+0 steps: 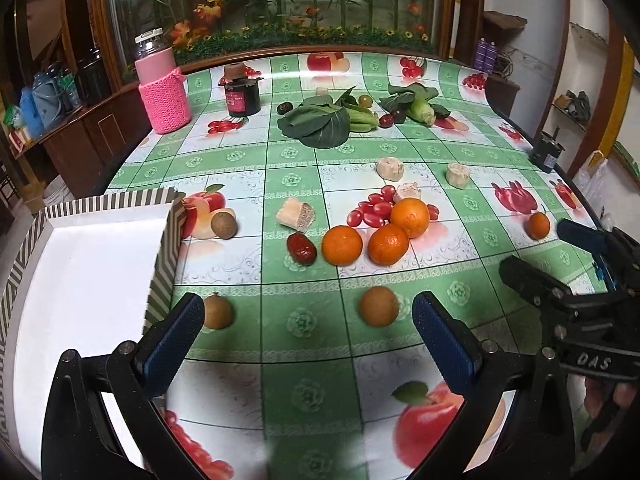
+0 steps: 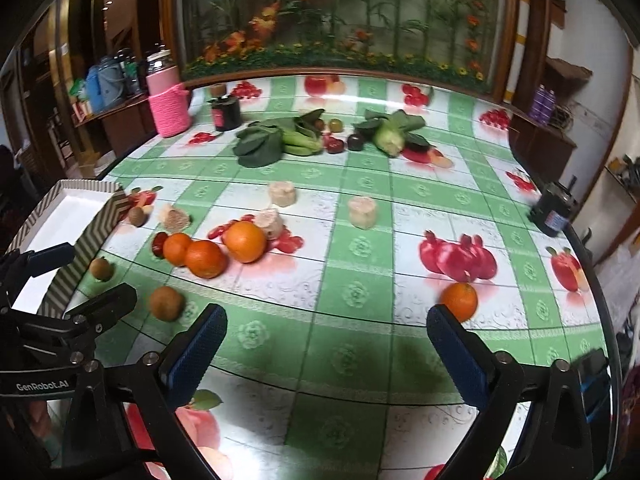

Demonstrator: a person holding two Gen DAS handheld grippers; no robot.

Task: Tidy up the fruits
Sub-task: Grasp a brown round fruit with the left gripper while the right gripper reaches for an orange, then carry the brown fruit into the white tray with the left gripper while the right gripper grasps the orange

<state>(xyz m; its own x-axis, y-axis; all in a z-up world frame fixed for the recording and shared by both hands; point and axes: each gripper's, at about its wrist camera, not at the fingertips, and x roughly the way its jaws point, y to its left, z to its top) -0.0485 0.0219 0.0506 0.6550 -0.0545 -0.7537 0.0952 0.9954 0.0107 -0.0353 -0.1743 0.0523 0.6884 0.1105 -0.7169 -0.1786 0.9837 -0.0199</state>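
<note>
Nearest the lens in the left wrist view, the left tongs (image 1: 308,312): spread wide, nothing between the pads. Just off the right pad (image 1: 440,340), a brown round fruit (image 1: 379,306) on the tablecloth (image 1: 292,152); just off the left one, a second brown fruit (image 1: 217,312), close beside the striped box (image 1: 168,240). Box to the left of both, white inside, no fruit visible in it.

In the right wrist view, the right tongs (image 2: 326,320): likewise wide apart and empty. Just beyond the right pad's tip, a small orange (image 2: 460,301), well apart from the rest.

Probably a matter of sides: left hand nearer the brown fruits and the box, right hand nearer the lone small orange. Round fruit, so no axis to line up with.

Farther in, a red date (image 1: 301,249), long axis slanting toward the near right, just beside three oranges (image 1: 388,243) bunched together and touching. A third brown fruit (image 1: 224,223) by the box's far corner. Beyond, pale cake pieces (image 1: 389,168), then leafy greens (image 1: 316,120) with dark small fruits among them.

Writing: "DAS" (image 1: 592,362) on the right tongs' body, "GenRobot.AI" (image 2: 42,386) on the left's. Pink label on the dark jar (image 1: 243,98) at the back, too small to read.
</note>
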